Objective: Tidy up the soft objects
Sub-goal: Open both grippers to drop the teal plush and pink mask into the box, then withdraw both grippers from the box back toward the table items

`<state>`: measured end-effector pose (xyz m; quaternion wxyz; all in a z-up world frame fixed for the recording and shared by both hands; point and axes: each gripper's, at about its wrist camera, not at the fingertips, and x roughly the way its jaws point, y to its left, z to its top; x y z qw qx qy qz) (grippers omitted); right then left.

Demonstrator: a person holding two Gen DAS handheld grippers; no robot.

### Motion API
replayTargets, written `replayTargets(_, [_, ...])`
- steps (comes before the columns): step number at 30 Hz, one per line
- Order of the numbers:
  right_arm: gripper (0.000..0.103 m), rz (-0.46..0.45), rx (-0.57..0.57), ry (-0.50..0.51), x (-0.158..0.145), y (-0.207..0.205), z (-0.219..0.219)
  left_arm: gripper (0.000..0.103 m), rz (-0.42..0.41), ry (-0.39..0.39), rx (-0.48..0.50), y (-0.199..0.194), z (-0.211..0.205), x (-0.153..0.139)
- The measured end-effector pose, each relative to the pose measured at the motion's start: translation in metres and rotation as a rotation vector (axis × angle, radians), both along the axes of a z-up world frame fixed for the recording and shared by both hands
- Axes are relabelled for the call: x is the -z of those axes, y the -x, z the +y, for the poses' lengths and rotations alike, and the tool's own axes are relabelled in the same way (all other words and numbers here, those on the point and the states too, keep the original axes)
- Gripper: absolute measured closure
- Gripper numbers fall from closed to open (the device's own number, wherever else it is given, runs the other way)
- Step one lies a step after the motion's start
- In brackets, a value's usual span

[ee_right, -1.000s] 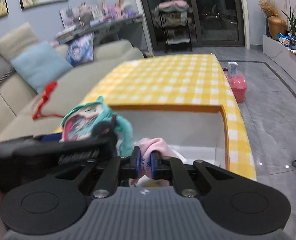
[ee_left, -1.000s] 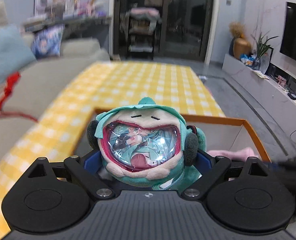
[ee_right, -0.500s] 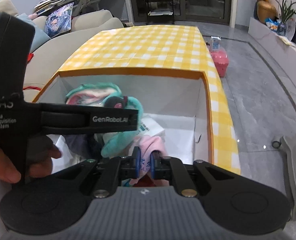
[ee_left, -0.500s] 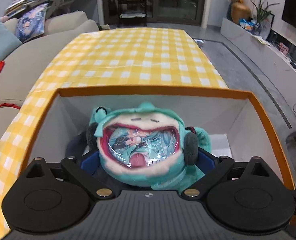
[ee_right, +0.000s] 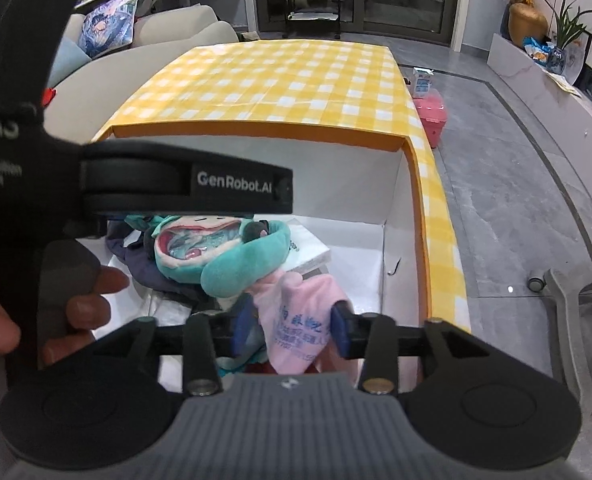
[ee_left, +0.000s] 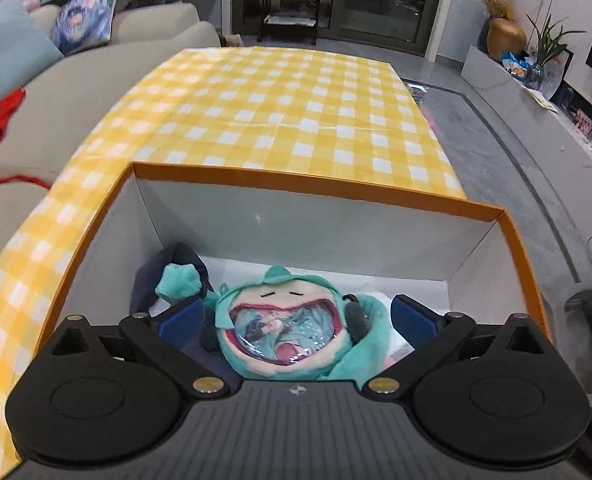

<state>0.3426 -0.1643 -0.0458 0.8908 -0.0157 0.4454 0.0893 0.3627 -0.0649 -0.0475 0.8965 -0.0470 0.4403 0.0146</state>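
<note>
While both grippers are hanging over the orange-rimmed box [ee_left: 316, 192] at the near end of the yellow checked desk [ee_left: 271, 108], the left gripper [ee_left: 296, 320] is standing with its jaws spread wide, the blue pads clear on either side of the teal plush toy [ee_left: 283, 332], which is lying inside the box on a dark cloth [ee_left: 151, 280]. The right gripper [ee_right: 296, 330] is also standing apart, its jaws having just been opening; the pink cloth [ee_right: 296, 320] is draping between them, and its right pad looks to be just brushing the fabric without pressing. Both soft things seem to be already in the box. The plush is likely to be light and squashy, so it should give under a squeeze; its stuffed head or thick limb looks the surest hold, not the glossy clear window on its face, which may be slippery. The pink cloth is limp and will be sagging from any pinched fold.
</note>
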Motion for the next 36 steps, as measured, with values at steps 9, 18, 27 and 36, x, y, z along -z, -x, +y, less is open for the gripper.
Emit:
replayTargets(9, [0.003,-0.001,0.061,0.037,-0.004,-0.002,0.001,0.0,0.008,-0.071,0.017,0.004,-0.004,-0.008])
replayTargets(18, [0.003,0.032,0.067,0.067,-0.002,0.001,0.005,0.0,-0.003,-0.1,0.062,0.013,-0.009,-0.021])
replayTargets(27, [0.003,-0.003,0.033,0.179,-0.013,0.012,0.016,0.0,-0.015,-0.069,0.099,0.028,-0.007,-0.039])
replayTargets(36, [0.003,-0.071,0.076,0.186,-0.04,0.039,0.013,0.0,-0.049,-0.049,0.083,0.053,0.002,-0.07])
